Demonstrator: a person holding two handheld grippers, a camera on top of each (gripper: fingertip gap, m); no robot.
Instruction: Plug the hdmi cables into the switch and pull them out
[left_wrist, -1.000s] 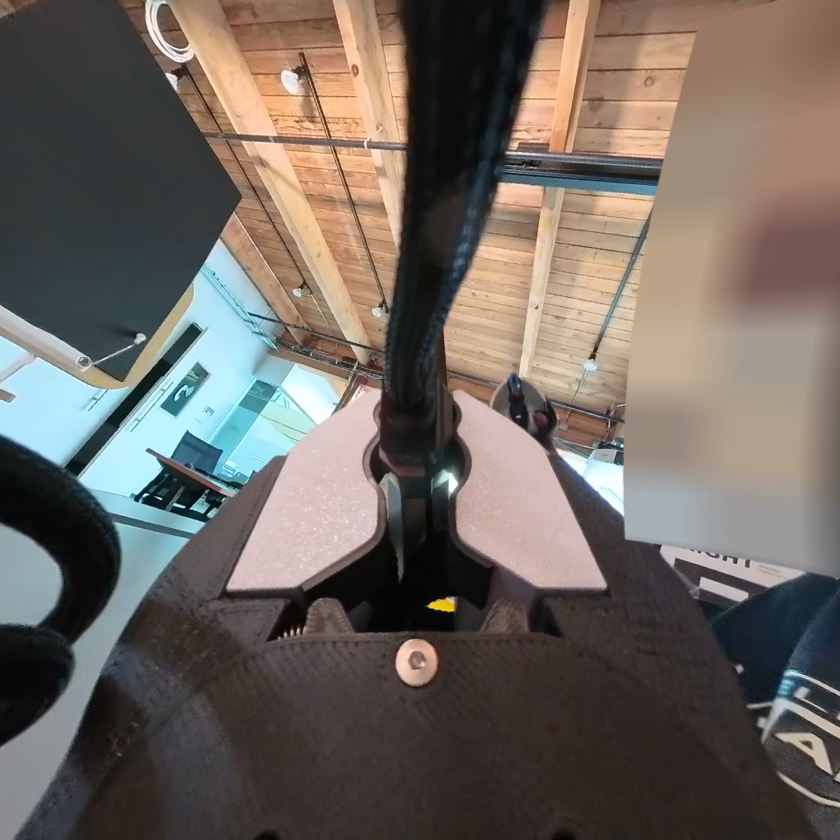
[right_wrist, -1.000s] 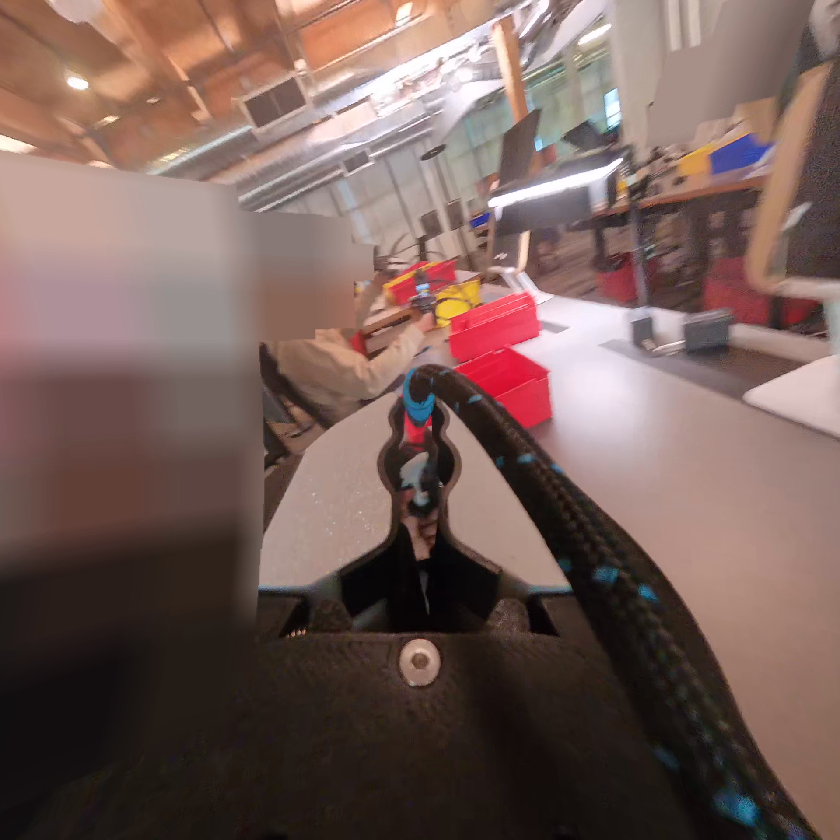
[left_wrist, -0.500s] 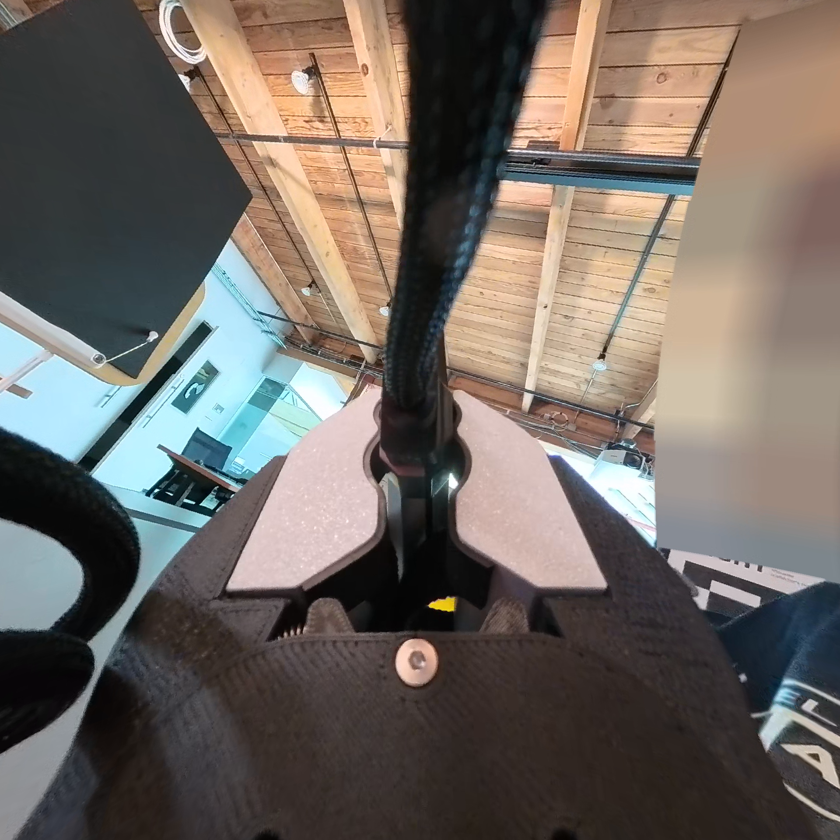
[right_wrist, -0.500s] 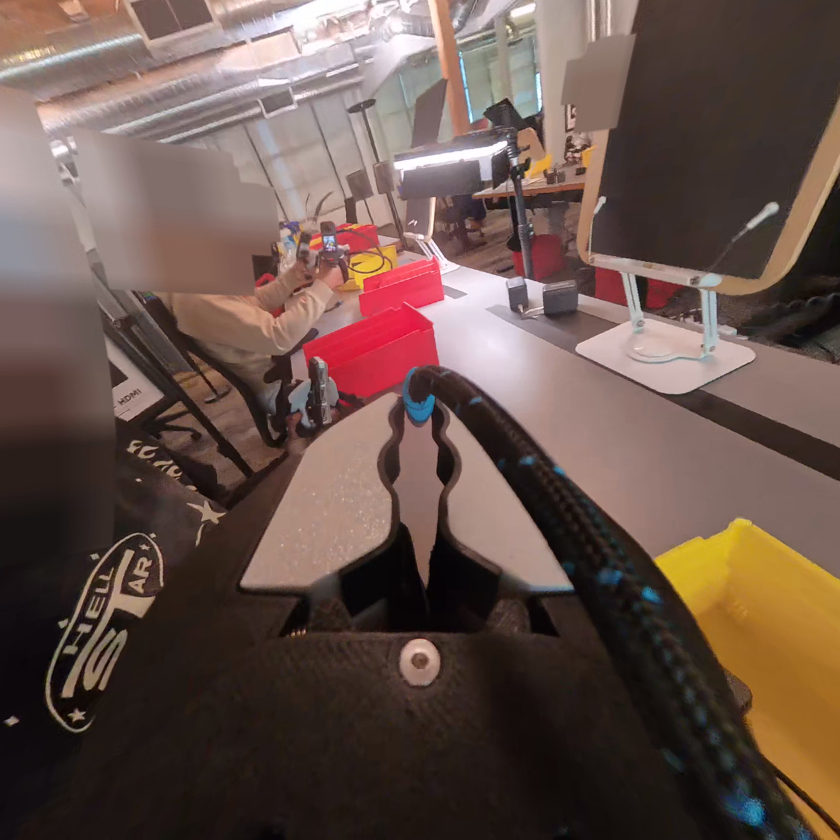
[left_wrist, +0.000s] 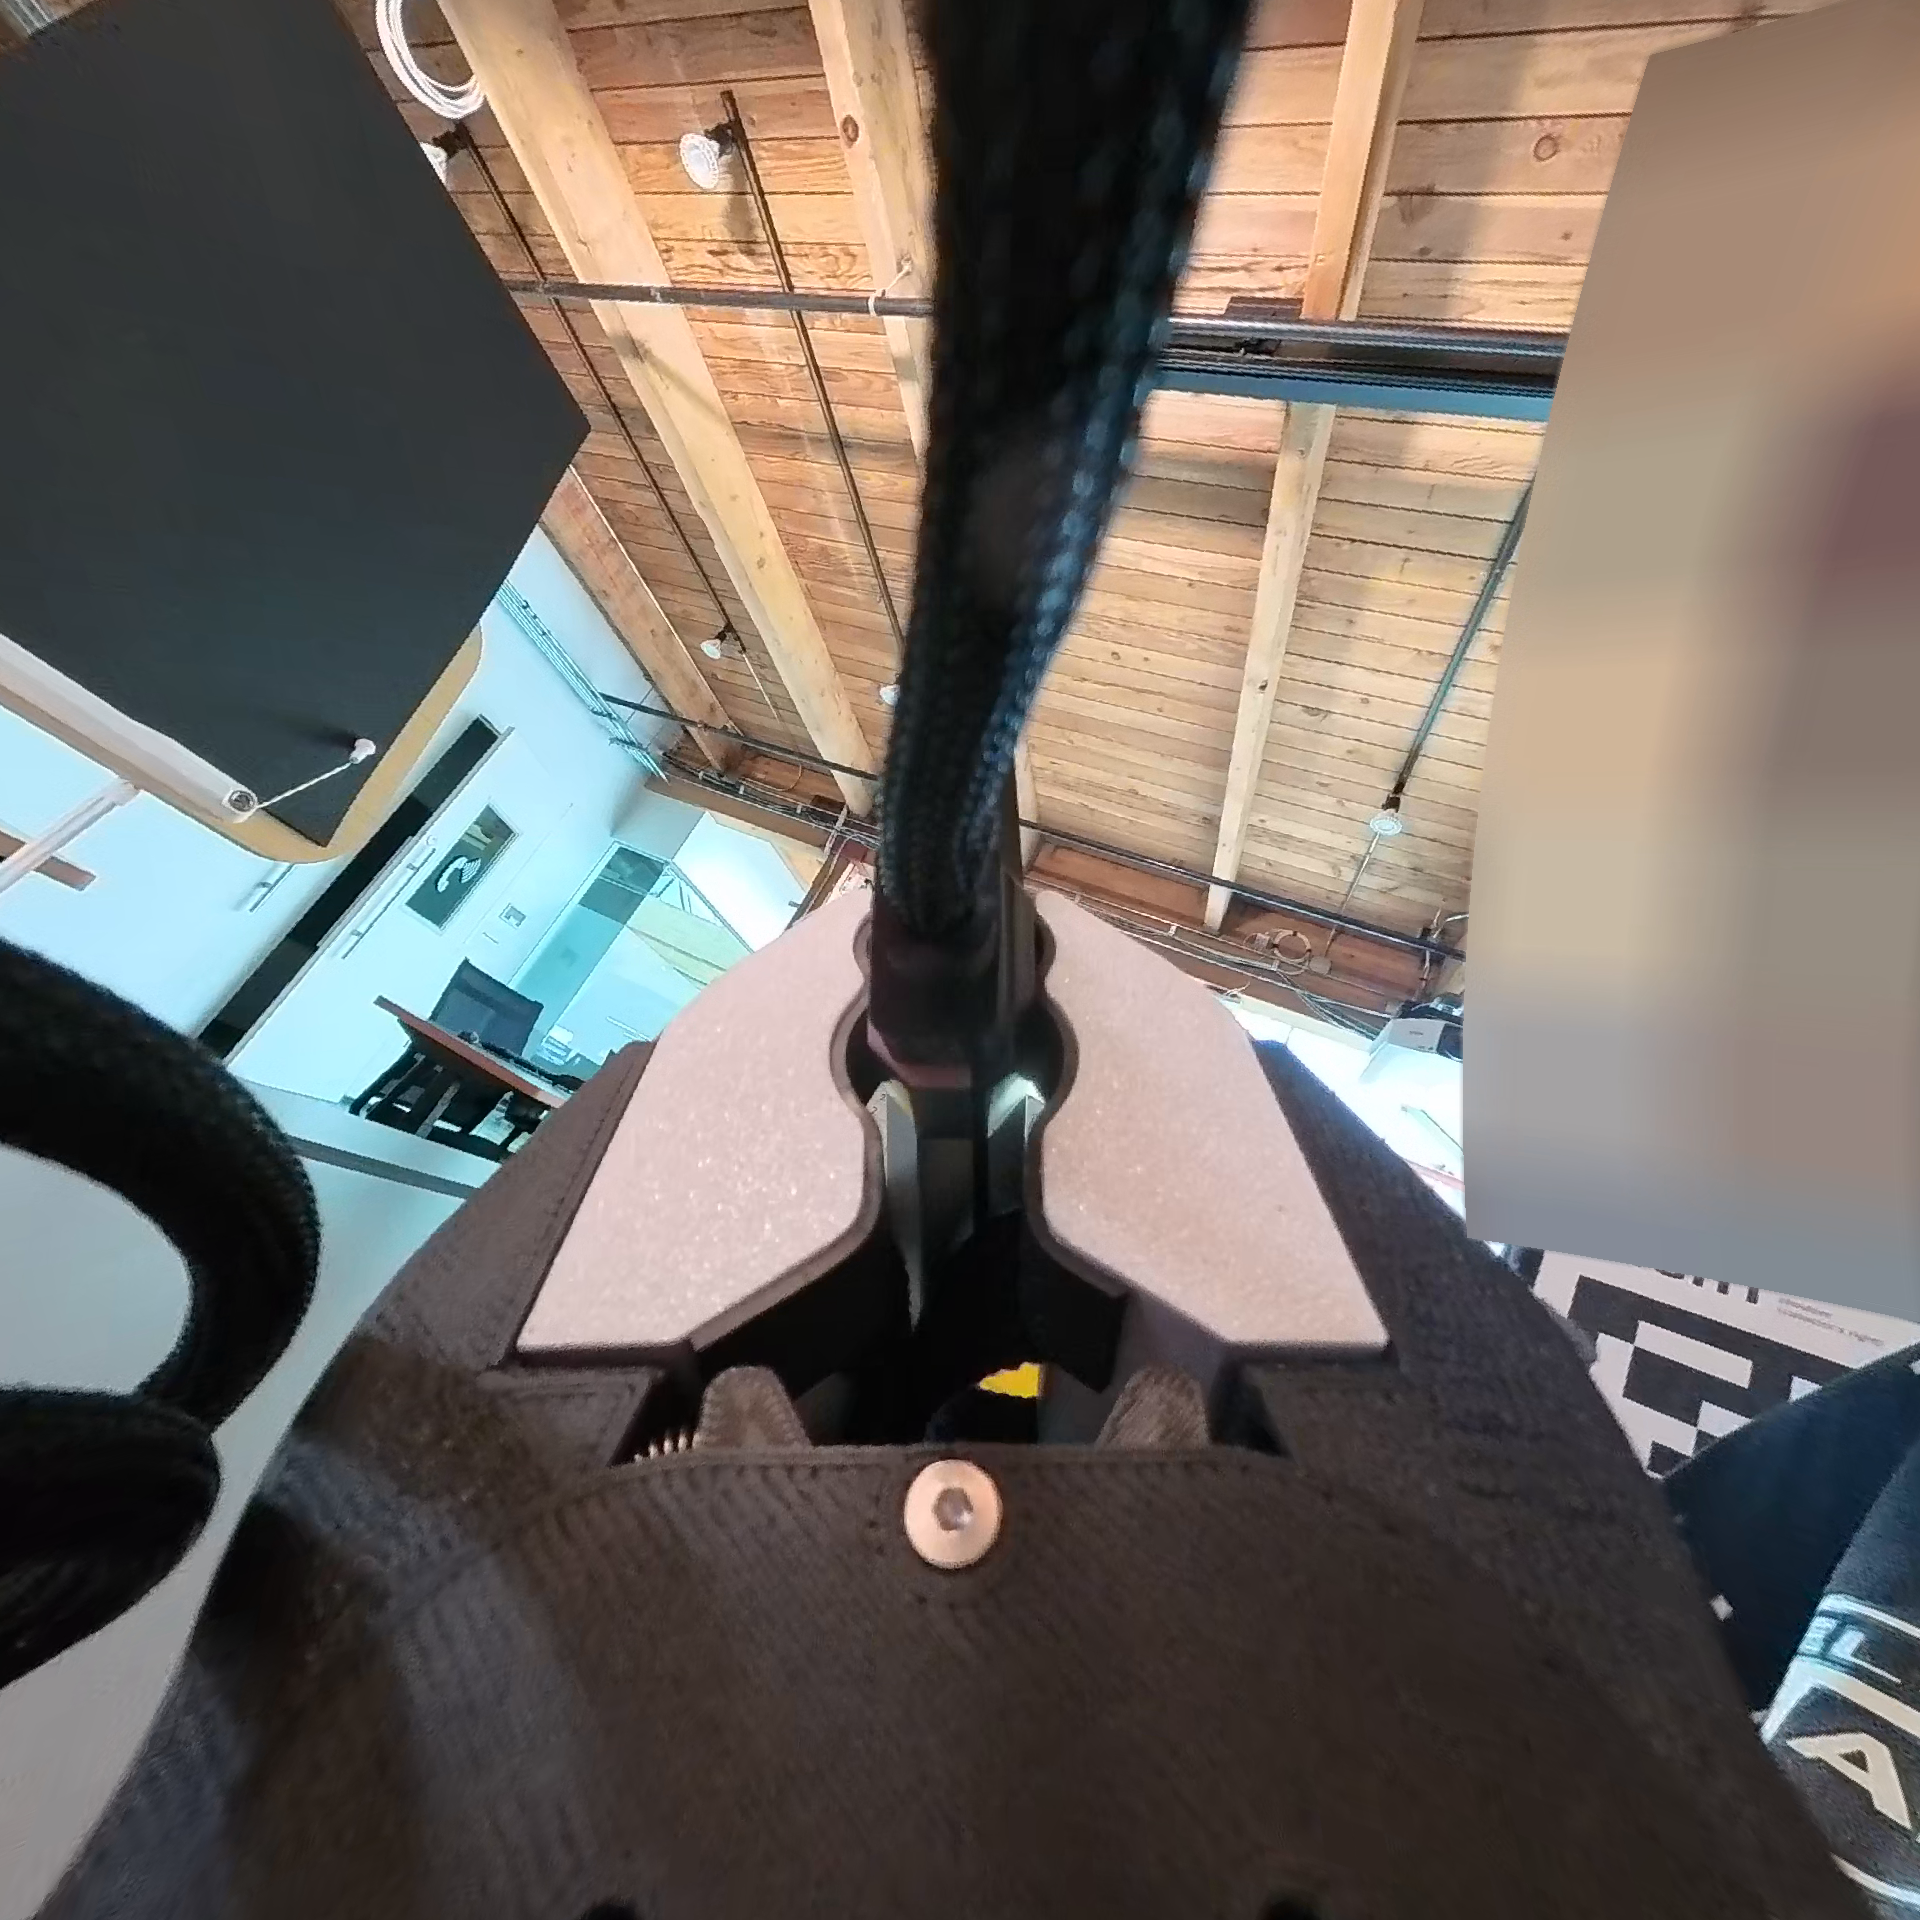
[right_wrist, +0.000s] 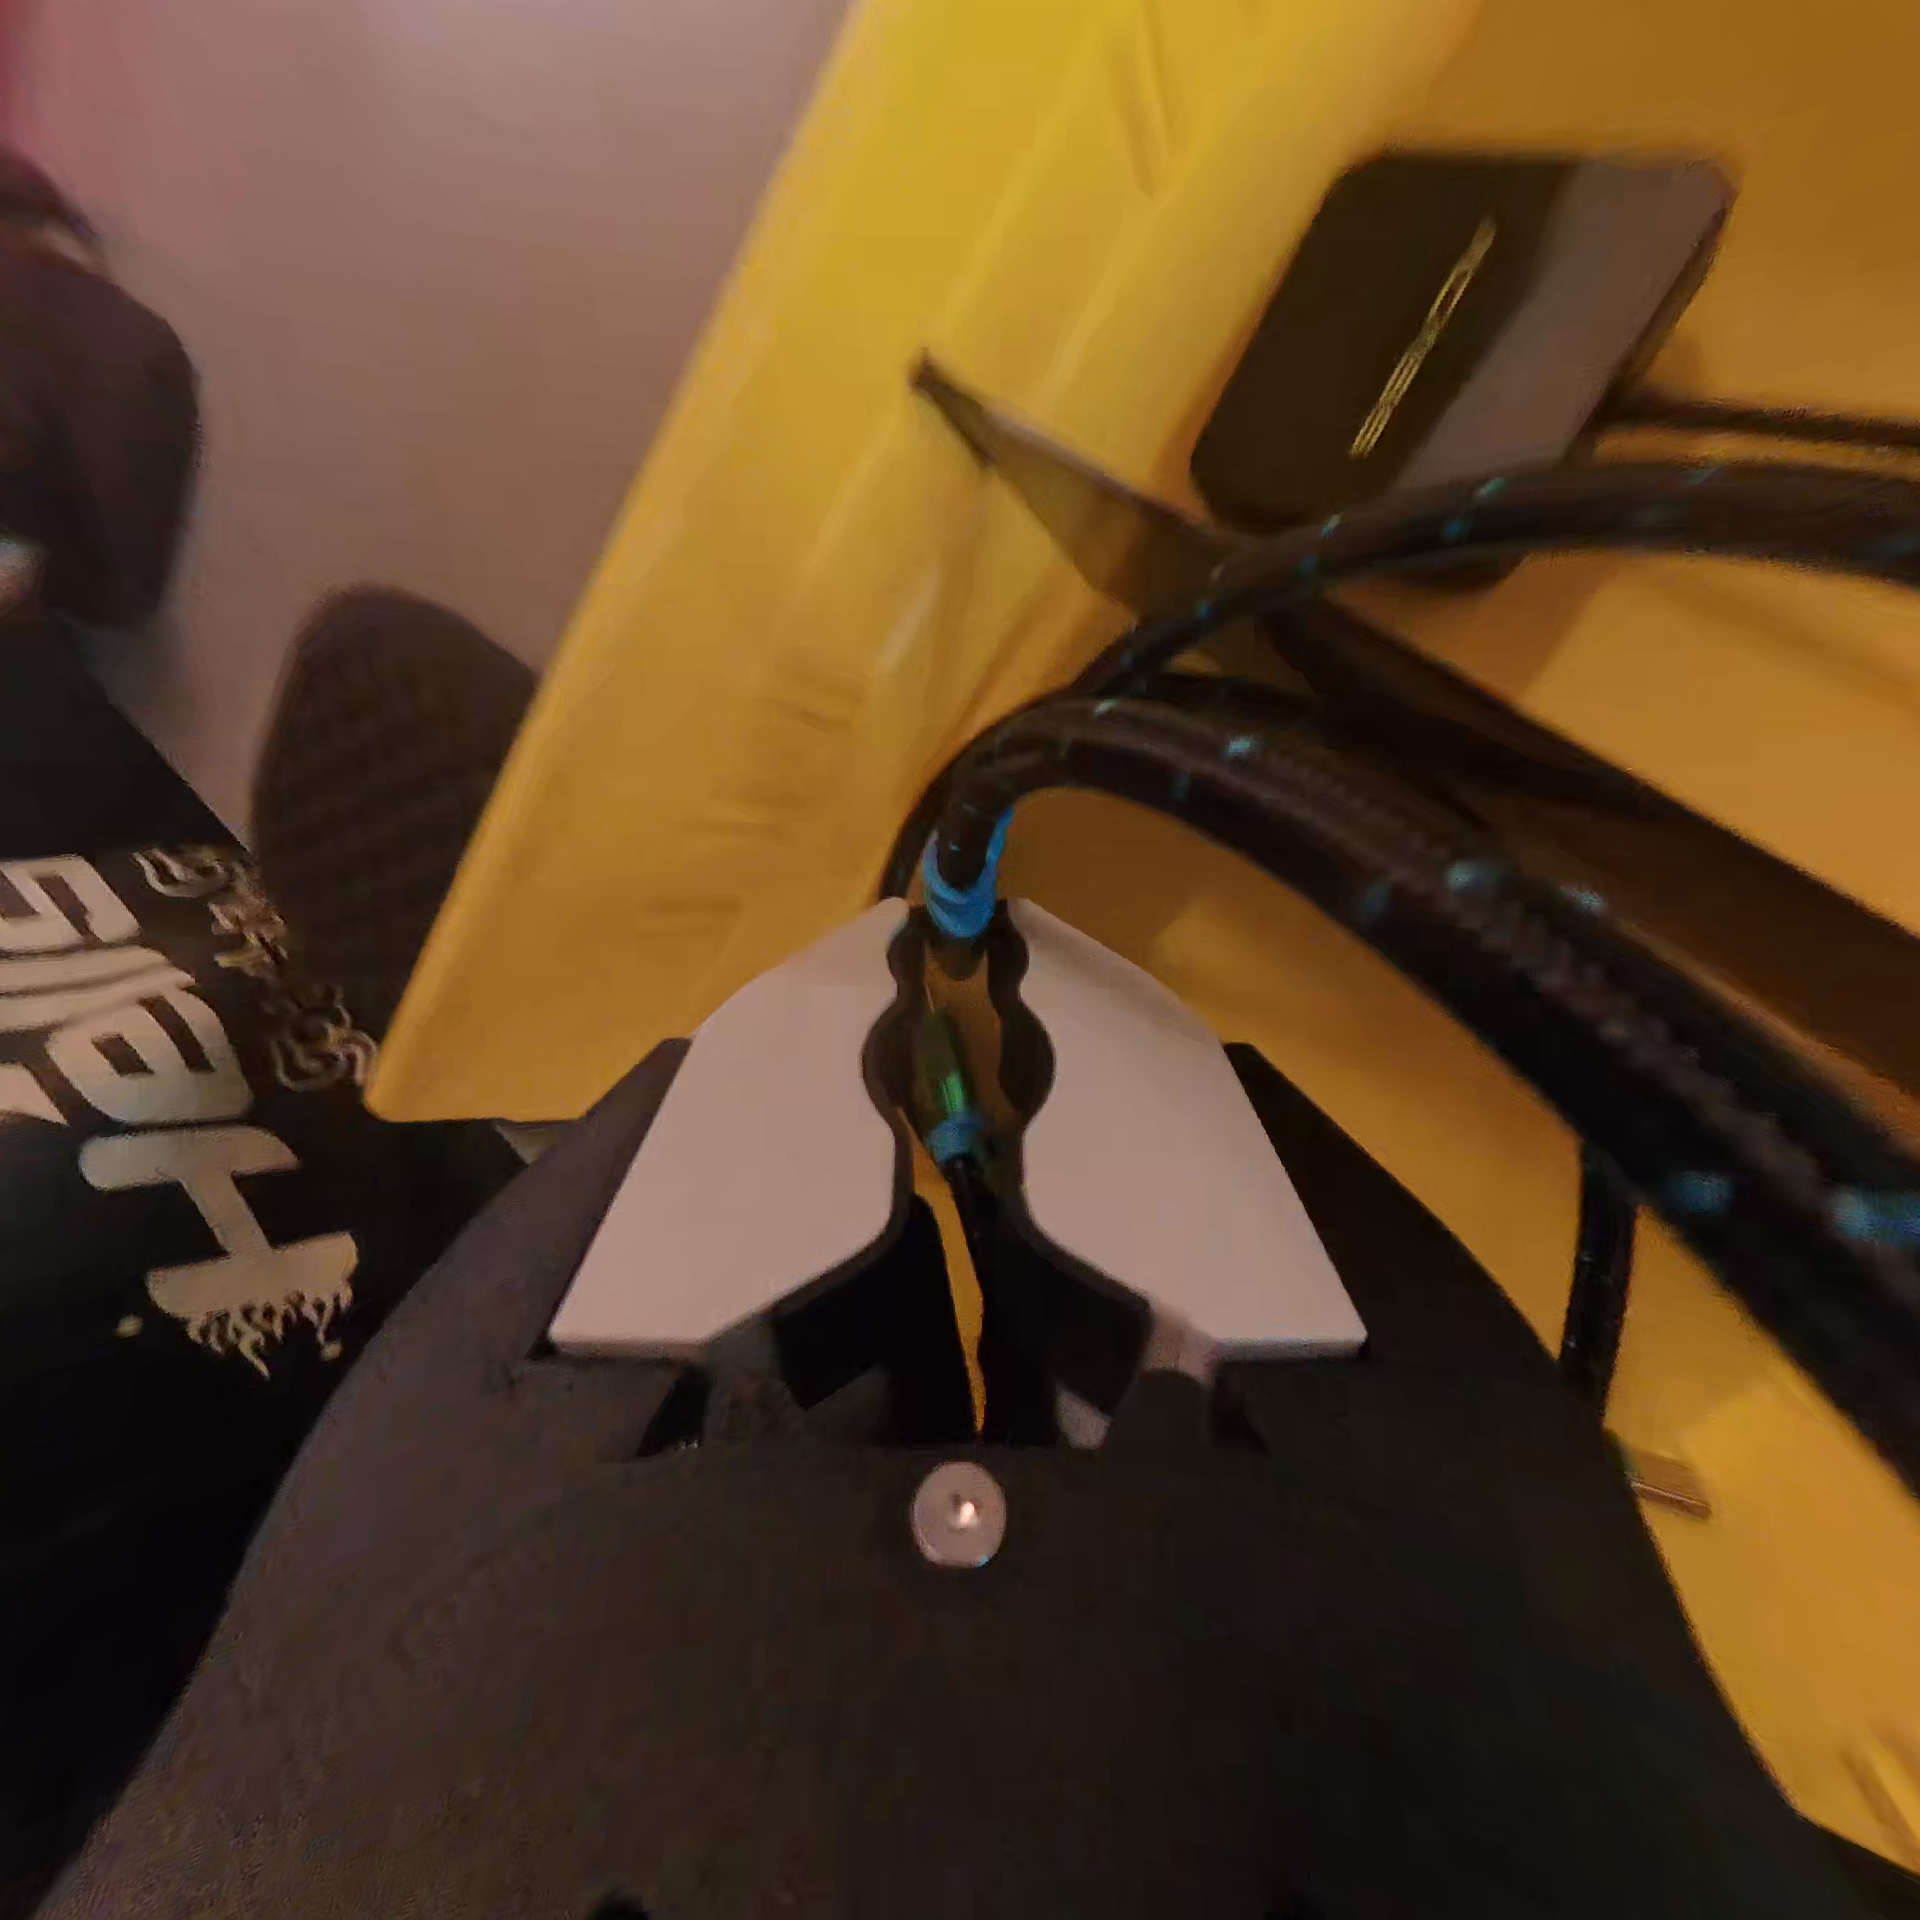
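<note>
Both grippers (left gripper (left_wrist: 951, 1029), right gripper (right_wrist: 956, 997)) pinch braided HDMI cables (left_wrist: 997, 582) at their fingertips.

My right tongs (right_wrist: 961, 961) grip the blue-flecked black cable (right_wrist: 1299, 769) above the yellow bin (right_wrist: 935, 260), where the black switch (right_wrist: 1455, 332) lies.

left gripper (left_wrist: 954, 1039) points up toward the ceiling, its two fingers closed on a black braided cable. right gripper (right_wrist: 956, 997) tilts downward, fingers pinched around a blue-flecked cable's plug end.
</note>
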